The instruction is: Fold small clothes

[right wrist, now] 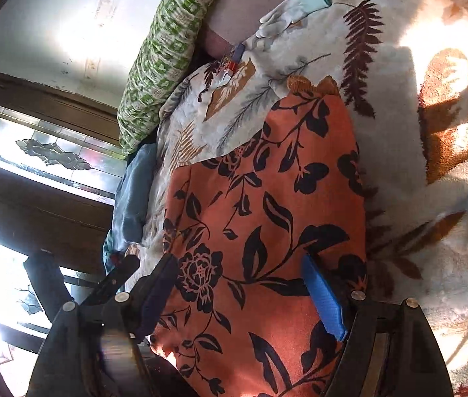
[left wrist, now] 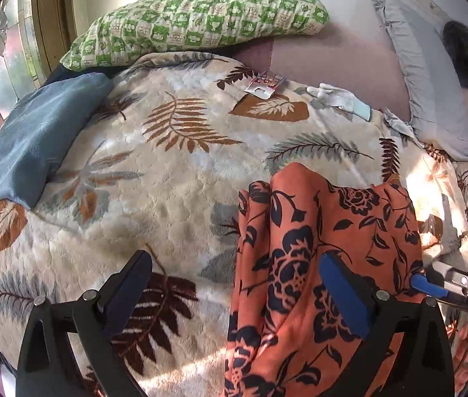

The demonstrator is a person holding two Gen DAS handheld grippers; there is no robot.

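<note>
Across the leaf-print fleece blanket [left wrist: 174, 198], lower right of frame, an orange floral garment [left wrist: 316, 248] is lying bunched as both the left gripper [left wrist: 234, 284] and right gripper [right wrist: 240, 284] are hovering released; gripping its edge likely comes next.

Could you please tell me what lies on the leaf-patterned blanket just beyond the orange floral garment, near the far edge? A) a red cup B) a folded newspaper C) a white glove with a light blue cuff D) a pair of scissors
C: a white glove with a light blue cuff lies on the leaf-patterned blanket beyond the orange floral garment, also seen in the right wrist view.
</note>
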